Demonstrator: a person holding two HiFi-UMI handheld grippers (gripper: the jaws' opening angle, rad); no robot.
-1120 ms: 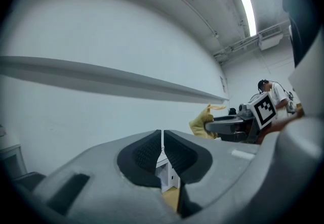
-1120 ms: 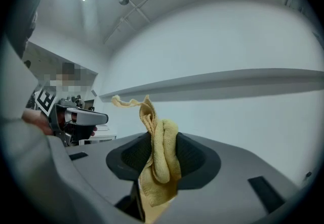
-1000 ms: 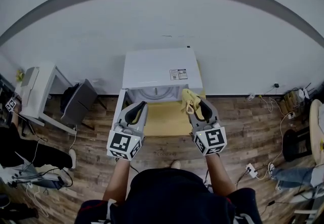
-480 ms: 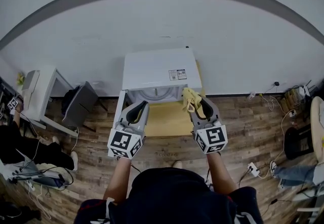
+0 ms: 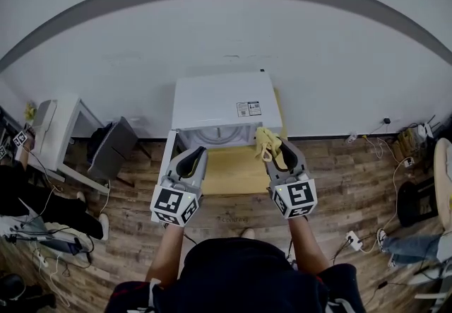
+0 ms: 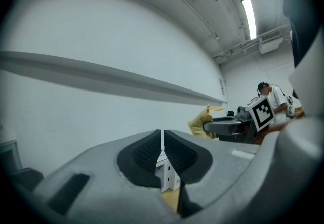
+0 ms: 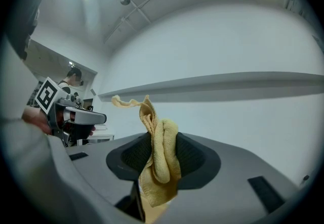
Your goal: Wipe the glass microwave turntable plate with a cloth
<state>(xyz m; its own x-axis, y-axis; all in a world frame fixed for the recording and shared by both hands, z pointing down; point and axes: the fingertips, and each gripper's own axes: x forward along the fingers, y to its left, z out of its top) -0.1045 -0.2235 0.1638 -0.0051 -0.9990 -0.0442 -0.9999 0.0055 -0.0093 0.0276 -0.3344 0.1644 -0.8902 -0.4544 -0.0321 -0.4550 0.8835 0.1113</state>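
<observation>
Hovering over the left edge of the yellowish table top (image 5: pixel 233 170), the left gripper (image 6: pixel 162 148) has its jaws pressed together with nothing between them. Behind it, a pale round rim in the open front of the white microwave (image 5: pixel 222 98) looks like the glass turntable plate (image 5: pixel 216 136), and toward the right edge the right gripper (image 5: pixel 274 147) is clamped on the yellow cloth (image 7: pixel 161 160)

No legible words or numbers are showing anywhere; a small sticker (image 5: pixel 248 108) is sitting on the microwave (image 5: pixel 212 99) top at frame centre, its print too small to read; the left gripper (image 5: pixel 195 151) and right gripper (image 5: pixel 277 143) are carrying only black-and-white square markers.
</observation>
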